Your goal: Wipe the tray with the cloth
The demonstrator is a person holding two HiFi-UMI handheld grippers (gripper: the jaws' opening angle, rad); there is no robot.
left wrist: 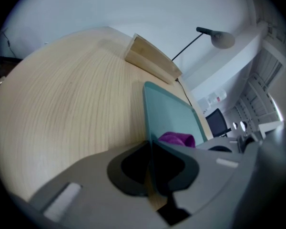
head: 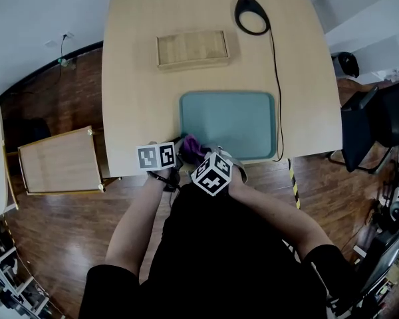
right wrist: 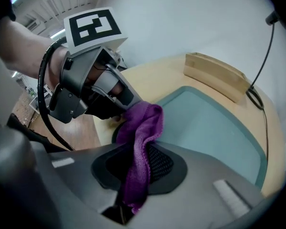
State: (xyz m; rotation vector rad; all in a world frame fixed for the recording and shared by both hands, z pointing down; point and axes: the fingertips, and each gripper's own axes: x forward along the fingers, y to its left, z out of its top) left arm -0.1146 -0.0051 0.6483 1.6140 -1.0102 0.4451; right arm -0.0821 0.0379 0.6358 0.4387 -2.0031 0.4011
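Here, cloth (right wrist: 144,132) and tray (right wrist: 214,128) are each held at the tray's near corner
The left claw (left wrist: 150,175) is clamped on the tray's rim, which runs straight ahead out of its jaws across the table (left wrist: 71,109). The right claw (right wrist: 136,175) is clamped on the purple cloth: a fold stands up between its jaws and bunches just ahead of them, over the tray's near left corner. The left claw sits just ahead and to the left of the right claw, its tips right beside the cloth. The rest of the tray spreads ahead and to the right of the right claw. A box (left wrist: 152,61) lies beyond the tray's far edge, well ahead of both claws, and a lamp (left wrist: 222,38) rises further off to the right
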